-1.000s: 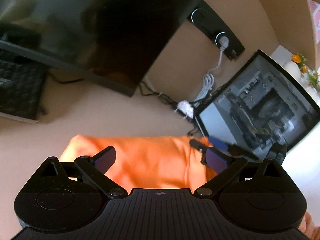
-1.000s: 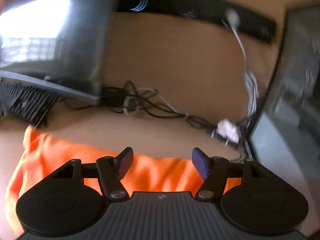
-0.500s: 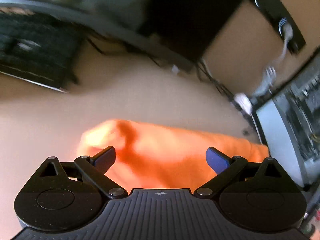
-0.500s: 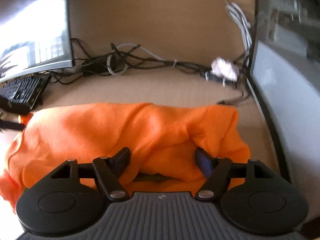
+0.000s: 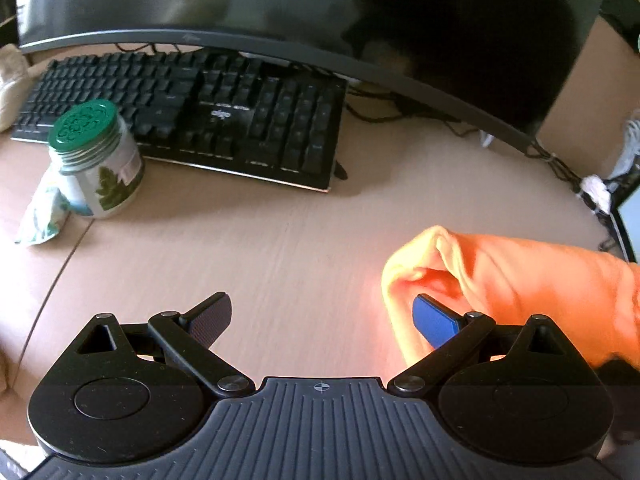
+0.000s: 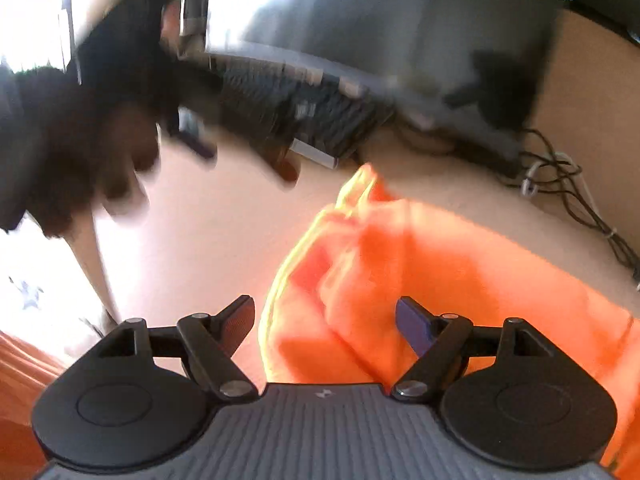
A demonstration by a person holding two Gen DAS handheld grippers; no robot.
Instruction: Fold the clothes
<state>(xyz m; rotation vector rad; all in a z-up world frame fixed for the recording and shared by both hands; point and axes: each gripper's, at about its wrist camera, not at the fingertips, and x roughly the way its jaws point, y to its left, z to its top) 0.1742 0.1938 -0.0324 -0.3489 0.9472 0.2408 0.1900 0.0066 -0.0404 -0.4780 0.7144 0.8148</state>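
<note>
The soft, light orange fleece garment [image 6: 460,264] would slump; pinch its folded corner. Left gripper [image 5: 324,316] is spread; right gripper [image 6: 325,316] is opening around cloth.

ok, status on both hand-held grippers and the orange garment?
Left hand-held gripper open, empty, beside orange garment. Right hand-held gripper opening, garment between pads, not gripped. Keyboard and jar nearby, clear of the cloth.

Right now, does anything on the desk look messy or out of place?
Yes. The orange garment lies bunched in a lumpy heap, not flat, on the desk. A green-lidded jar and a crumpled packet beside it sit in front of the keyboard.
</note>
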